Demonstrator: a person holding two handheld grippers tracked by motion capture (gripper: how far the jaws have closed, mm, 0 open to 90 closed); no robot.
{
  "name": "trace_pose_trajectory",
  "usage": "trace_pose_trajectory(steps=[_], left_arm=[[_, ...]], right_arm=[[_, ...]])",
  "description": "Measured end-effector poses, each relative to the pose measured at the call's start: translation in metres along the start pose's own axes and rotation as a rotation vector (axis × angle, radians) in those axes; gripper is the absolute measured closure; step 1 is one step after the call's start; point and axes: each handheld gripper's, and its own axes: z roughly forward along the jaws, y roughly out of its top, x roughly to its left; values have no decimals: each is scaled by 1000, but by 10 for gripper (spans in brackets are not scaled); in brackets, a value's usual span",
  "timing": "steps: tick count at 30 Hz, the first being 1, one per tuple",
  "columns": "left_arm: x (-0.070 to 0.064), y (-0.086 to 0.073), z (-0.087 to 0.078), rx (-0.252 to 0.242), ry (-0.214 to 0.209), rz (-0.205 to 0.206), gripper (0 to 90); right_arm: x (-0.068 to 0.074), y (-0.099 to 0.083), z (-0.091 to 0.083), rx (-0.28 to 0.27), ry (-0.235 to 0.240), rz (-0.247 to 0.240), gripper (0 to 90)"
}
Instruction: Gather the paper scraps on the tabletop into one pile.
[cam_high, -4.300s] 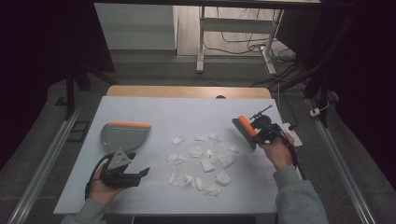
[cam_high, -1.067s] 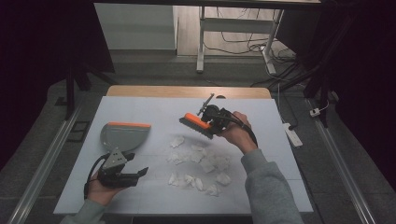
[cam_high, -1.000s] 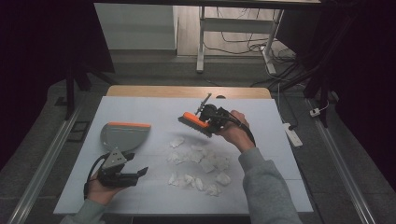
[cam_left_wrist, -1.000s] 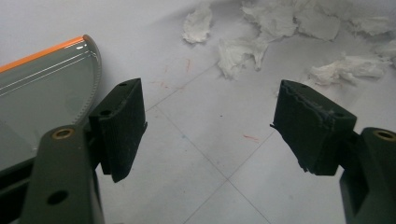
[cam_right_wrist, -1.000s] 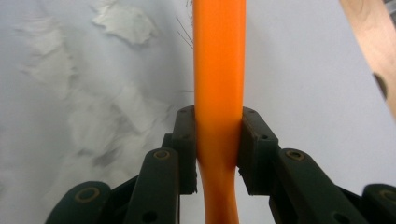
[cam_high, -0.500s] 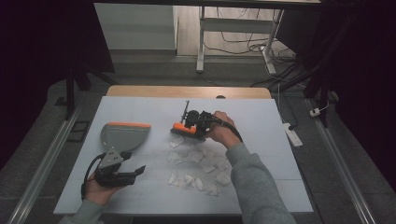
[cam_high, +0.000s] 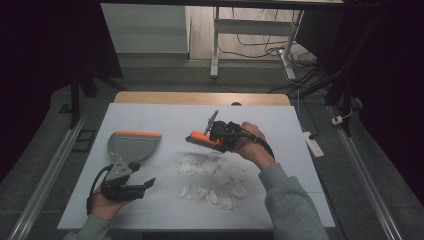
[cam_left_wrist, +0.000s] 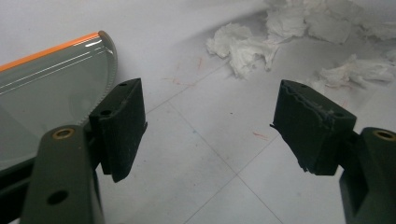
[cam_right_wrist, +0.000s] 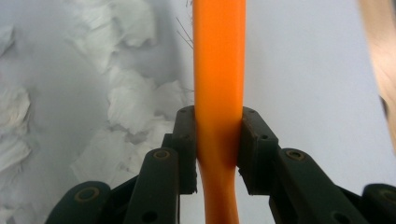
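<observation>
High view: the right gripper (cam_high: 216, 137) holds an orange brush (cam_high: 202, 139) above the crumpled paper scraps (cam_high: 212, 172) on the counter (cam_high: 280, 130).

Left gripper view: jaws wide apart beside the dustpan (cam_left_wrist: 42, 88) (grey, orange-edged).

Right gripper view: jaws clamped on the smooth orange handle.

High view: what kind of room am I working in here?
Probably a lab or recording workspace, not a home: a bare white table on a dark floor, loose cables behind it, and floor rails alongside.
</observation>
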Motion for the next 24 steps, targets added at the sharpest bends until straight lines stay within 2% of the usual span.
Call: trace_pose_trajectory(steps=[2,6,7,9,11,13,20,22,24], left_arm=[[1,0,0,1,3,2,261],[1,0,-1,-1,5,-2,261],[1,0,-1,0,6,-2,261],[1,0,-1,2,6,2,261],[0,0,0,4,4,3,261],[0,0,1,7,3,5,261],[2,0,-2,-1,9,-3,261],[3,-1,-2,-2,11,-5,261],[3,-1,-3,-4,14,-6,261]], right_arm=[[0,-2,-5,-24,-22,48,709],[5,0,-10,-64,3,105,709],[5,1,-10,-80,21,116,709],[6,0,-12,-139,97,163,709],[8,1,-15,-162,109,168,709],[9,1,-16,-157,94,172,709],[20,9,-19,-154,124,216,709],[25,14,-18,-153,133,243,709],[30,20,-16,-162,164,286,709]])
